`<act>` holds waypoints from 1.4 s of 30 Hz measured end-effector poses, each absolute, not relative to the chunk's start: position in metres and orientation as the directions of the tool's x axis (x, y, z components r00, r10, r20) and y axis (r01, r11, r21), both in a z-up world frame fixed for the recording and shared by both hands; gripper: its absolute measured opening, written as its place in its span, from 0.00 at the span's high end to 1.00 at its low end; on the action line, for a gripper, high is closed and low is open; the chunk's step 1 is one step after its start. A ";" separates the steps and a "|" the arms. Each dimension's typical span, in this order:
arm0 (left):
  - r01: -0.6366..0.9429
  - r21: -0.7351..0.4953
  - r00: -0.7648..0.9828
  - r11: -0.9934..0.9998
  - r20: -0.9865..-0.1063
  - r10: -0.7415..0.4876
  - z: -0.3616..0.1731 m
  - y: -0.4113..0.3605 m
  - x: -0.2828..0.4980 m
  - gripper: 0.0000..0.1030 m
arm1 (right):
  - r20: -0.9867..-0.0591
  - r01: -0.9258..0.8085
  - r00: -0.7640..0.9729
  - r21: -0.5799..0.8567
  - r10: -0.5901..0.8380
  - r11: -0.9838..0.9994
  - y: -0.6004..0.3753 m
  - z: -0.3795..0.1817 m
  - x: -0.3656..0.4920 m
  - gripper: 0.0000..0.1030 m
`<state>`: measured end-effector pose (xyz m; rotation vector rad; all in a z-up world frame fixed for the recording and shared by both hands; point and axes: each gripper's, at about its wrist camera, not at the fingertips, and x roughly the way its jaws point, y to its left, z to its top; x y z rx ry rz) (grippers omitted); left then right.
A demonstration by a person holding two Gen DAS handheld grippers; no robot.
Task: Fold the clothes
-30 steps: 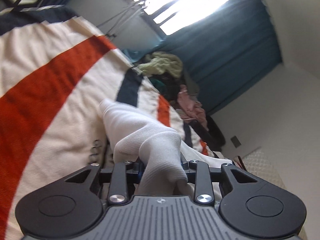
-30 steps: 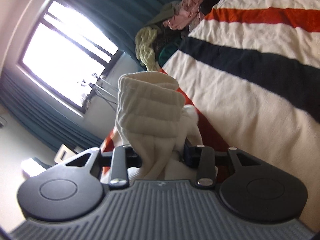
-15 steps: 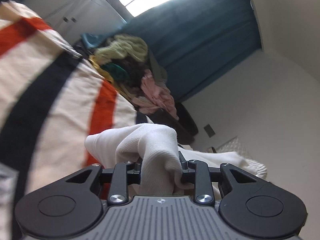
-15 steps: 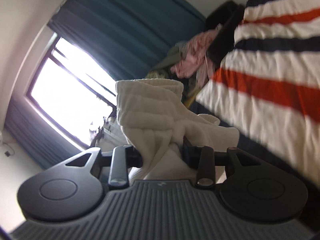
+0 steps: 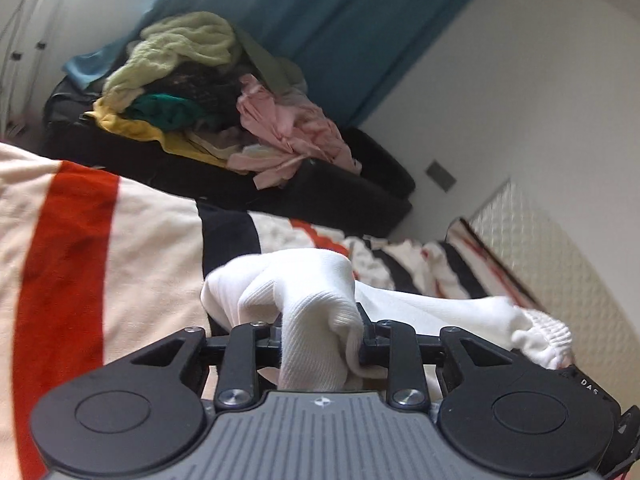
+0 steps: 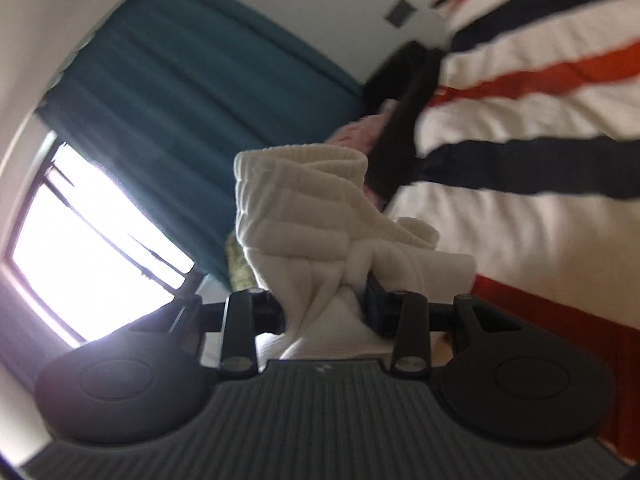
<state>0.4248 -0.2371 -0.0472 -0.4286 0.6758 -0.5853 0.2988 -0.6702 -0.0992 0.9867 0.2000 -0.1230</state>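
Striped cream, red and navy bedspread (image 5: 140, 240) below. White ribbed cotton sock (image 5: 304, 300): toe pinched in my left claw (image 5: 320, 336), cuff at 12 o'clock in my right claw (image 6: 324, 304). Risk: thin bunched knit slips free under tension.

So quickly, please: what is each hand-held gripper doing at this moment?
Left hand-held gripper: closed on the white sock.
Right hand-held gripper: closed on the same sock's ribbed cuff end, as it seems.
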 end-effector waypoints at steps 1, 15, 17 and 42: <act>0.371 -0.540 0.622 0.756 -0.459 -0.634 -0.061 -0.241 0.427 0.70 | -0.246 0.218 0.969 0.814 -0.020 0.538 -0.671 -0.116 0.296 0.61; 0.447 -0.243 0.597 0.861 -0.636 -0.489 -0.094 -0.219 0.340 0.59 | -0.475 0.413 0.878 0.816 0.063 0.405 -0.664 -0.194 0.214 0.57; 0.444 -0.226 0.615 0.867 -0.627 -0.478 -0.069 -0.216 0.321 0.59 | -0.504 0.426 0.861 0.785 0.065 0.450 -0.662 -0.172 0.202 0.57; 0.494 0.009 0.808 0.869 -0.373 -0.456 0.155 -0.159 0.044 0.00 | -0.367 0.090 0.929 0.375 0.058 0.923 -0.530 0.088 0.035 0.17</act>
